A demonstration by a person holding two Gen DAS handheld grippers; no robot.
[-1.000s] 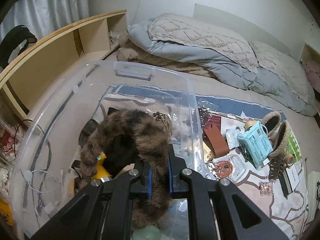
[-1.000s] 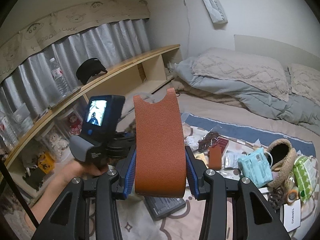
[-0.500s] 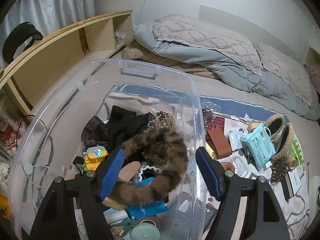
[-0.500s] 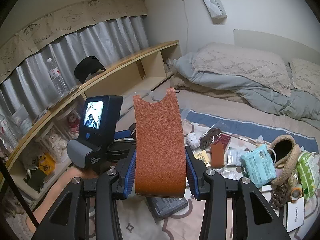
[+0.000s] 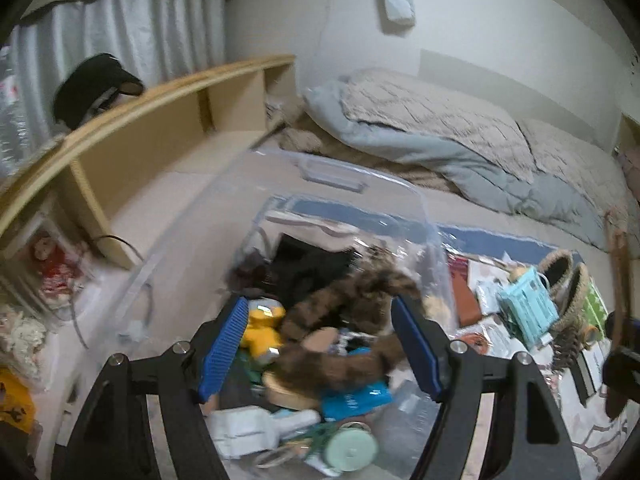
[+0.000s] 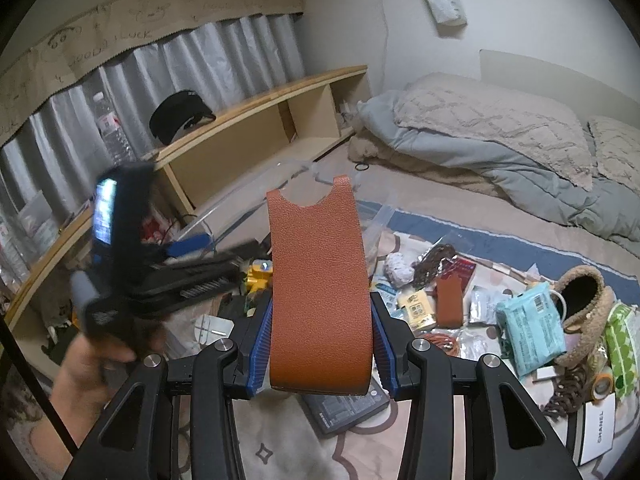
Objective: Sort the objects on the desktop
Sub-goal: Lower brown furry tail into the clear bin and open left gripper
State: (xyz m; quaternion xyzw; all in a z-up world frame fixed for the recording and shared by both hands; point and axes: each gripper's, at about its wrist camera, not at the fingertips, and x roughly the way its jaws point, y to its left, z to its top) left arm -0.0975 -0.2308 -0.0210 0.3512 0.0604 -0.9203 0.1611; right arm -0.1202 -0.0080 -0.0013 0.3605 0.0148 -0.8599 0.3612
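— Orange-brown leather is what I have clamped: my right hand-held gripper (image 6: pixel 320 354) squeezes the leather sleeve (image 6: pixel 318 280) between its blue pads (image 6: pixel 259 350), low centre of the right wrist view, the sleeve standing upright with its notched end on top.

— And your left one?

— My left hand-held gripper (image 5: pixel 320 350) stands wide apart with nothing between its blue pads (image 5: pixel 224 346). It hangs over the clear plastic bin (image 5: pixel 360 184), bottom centre of the left wrist view.

— What lies under it?

— A brown fur piece (image 5: pixel 352 308) lies curled in the bin, on top of a yellow toy (image 5: pixel 262 326), black cloth (image 5: pixel 312 264) and a blue packet (image 5: pixel 356 394). A mint round lid (image 5: pixel 350 448) sits at the lower edge. The picture is blurred, so I can't name the smaller bits.

— Outside the bin?

— To the right of the frame, on the patterned blanket (image 6: pixel 400 452): a second leather sleeve (image 6: pixel 450 300), a teal tissue pack (image 6: pixel 532 326), a woven pouch (image 6: pixel 586 308) and a green wipes pack (image 6: pixel 622 344). A wooden shelf (image 6: pixel 256 120) runs across the upper left, a black cap (image 6: pixel 180 114) on it.
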